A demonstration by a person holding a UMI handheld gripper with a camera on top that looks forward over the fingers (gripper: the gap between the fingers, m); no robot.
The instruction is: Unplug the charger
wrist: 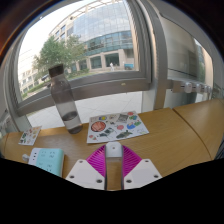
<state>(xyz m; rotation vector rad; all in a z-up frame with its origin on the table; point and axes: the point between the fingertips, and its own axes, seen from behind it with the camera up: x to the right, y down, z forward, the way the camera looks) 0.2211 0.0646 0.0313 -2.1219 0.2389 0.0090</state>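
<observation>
Sitting between the spread pink-padded gripper [113, 168] fingers, a small white charger block [114, 149], perhaps ungripped. Bare wooden table [165, 140] lies beyond, near a colourful sticker sheet [117, 126].

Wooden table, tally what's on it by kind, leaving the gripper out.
Small white charger block, between the gripper fingers: 1
Printed sheets (colourful sticker sheet, pale teal card, small picture card): 3
Dark upright bottle: 1
Total: 5

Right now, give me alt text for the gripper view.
A white charger stands between the open gripper's pink-padded fingers on a wooden table. Beyond lie a sticker sheet and a dark bottle, before a window facing a glass building.
</observation>
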